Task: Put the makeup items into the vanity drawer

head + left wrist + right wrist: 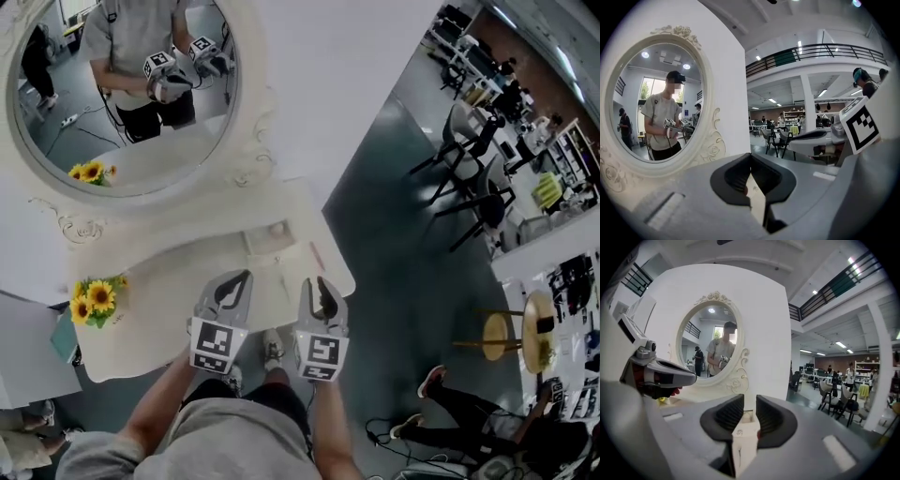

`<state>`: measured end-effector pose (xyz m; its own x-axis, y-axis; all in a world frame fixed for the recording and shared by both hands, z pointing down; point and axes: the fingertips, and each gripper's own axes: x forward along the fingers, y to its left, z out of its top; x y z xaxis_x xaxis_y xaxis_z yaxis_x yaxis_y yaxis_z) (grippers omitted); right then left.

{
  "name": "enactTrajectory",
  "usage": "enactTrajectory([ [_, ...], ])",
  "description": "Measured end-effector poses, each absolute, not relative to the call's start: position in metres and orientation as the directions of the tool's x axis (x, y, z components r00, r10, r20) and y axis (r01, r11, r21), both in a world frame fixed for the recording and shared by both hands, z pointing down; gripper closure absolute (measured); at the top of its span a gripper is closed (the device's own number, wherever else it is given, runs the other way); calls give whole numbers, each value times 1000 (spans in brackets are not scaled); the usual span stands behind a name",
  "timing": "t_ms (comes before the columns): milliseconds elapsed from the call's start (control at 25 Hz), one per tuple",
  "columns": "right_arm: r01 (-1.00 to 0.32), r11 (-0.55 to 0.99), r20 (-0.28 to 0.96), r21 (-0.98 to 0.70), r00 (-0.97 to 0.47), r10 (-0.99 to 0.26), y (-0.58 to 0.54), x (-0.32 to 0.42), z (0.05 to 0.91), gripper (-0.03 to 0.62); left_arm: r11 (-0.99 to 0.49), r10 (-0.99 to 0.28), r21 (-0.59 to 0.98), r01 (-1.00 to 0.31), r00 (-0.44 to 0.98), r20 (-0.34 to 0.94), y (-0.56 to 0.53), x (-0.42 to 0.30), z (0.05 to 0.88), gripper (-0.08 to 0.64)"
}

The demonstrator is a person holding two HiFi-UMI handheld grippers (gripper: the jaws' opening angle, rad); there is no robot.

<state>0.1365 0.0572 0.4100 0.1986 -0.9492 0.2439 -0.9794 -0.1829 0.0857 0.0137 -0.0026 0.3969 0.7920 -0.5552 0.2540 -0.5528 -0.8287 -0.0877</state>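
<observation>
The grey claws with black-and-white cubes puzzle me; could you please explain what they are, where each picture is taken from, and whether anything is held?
A person holds a claw in each hand; there is no robot. The head view looks down from a head camera at the left claw and right claw by a vanity table with sunflowers and an oval mirror. The other two pictures come from a camera on each claw. The left jaws meet; the right stand slightly apart. Neither holds anything.
</observation>
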Motion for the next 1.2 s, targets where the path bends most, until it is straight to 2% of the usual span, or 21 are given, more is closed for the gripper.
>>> enactTrajectory([
  [280,-963,-247,215,104,264,-940,103,114,404,588,-851,-522,-90,-517,817,244,27,-4,395,549],
  [680,-963,-245,205,111,263,-943,107,103,401,588,-858,-512,-96,-504,827,234,32,-9,390,549],
  [1200,-984,-161,328,73,176,-928,82,119,454,588,-839,-525,-42,-543,785,329,16,11,439,549],
])
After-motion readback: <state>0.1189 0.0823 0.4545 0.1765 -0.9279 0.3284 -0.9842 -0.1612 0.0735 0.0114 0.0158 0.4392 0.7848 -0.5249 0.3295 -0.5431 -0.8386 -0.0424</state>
